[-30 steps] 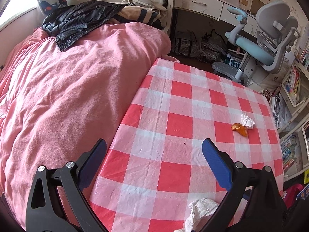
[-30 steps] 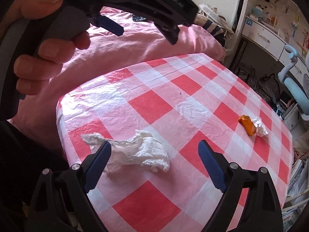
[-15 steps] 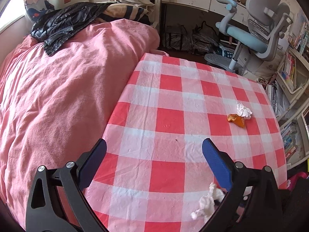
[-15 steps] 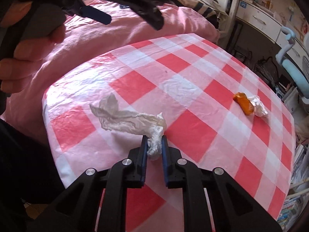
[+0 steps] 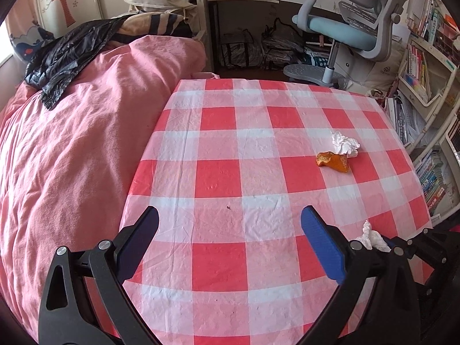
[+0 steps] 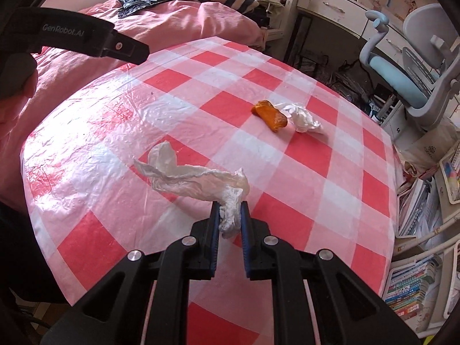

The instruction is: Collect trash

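Observation:
My right gripper (image 6: 229, 205) is shut on a crumpled white tissue (image 6: 195, 179), which trails up and to the left above the red-and-white checked tablecloth (image 6: 178, 100). That same tissue (image 5: 372, 237) peeks out behind my left gripper's right finger. Farther across the table lie an orange peel (image 6: 269, 116) and a second white tissue wad (image 6: 302, 116), touching each other; the left wrist view shows the peel (image 5: 333, 162) and wad (image 5: 344, 143) too. My left gripper (image 5: 230, 227) is open above the cloth with nothing between its fingers.
A pink duvet (image 5: 72, 143) with a black plastic bag (image 5: 66, 57) on it borders the table on the left. A grey and blue office chair (image 5: 345, 28), desk drawers (image 6: 330, 5) and bookshelves (image 5: 425, 100) stand beyond and to the right. A hand (image 6: 14, 92) holds the left gripper.
The right gripper closed on the near tissue and lifted it off the cloth. Both views have shifted across the table, and the peel and far wad now sit closer.

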